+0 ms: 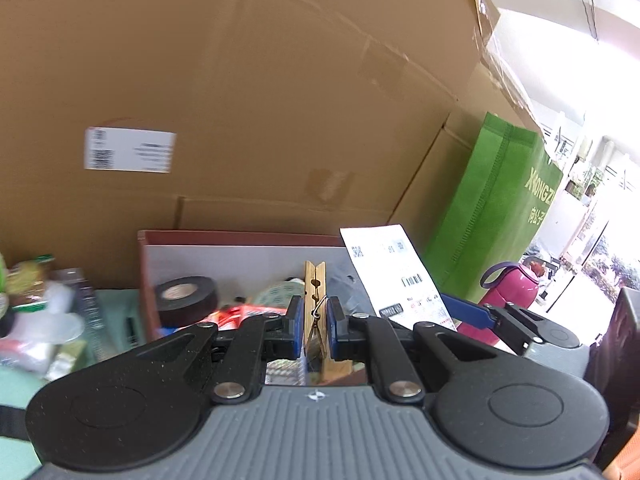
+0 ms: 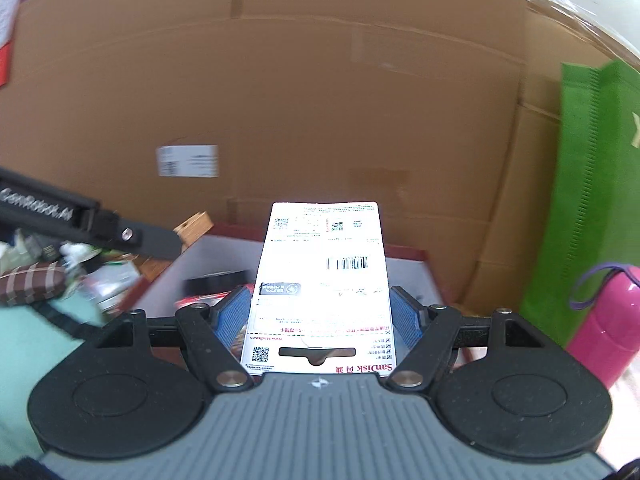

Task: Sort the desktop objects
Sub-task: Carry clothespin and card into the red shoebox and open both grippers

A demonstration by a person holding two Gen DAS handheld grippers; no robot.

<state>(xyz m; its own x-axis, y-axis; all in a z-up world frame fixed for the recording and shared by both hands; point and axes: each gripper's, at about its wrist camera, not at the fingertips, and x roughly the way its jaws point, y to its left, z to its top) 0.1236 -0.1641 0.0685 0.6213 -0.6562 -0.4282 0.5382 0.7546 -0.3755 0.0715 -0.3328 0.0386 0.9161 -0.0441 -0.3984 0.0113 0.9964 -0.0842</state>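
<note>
Each tool has a grey ribbed body carrying two round black discs. Black linkage bars, fastened with silver screws, run forward to blue ridged pads. Left tongs [image 1: 315, 314]; right tongs [image 2: 320, 312]. A small compass-like mark sits centred on the grey body's front edge.

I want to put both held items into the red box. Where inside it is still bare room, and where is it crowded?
Bare white wall shows at the back of the red box, above the black tape roll; its floor is mostly hidden. The left and middle look crowded with the roll and red packets. The clutter left of the box leaves little room.
</note>
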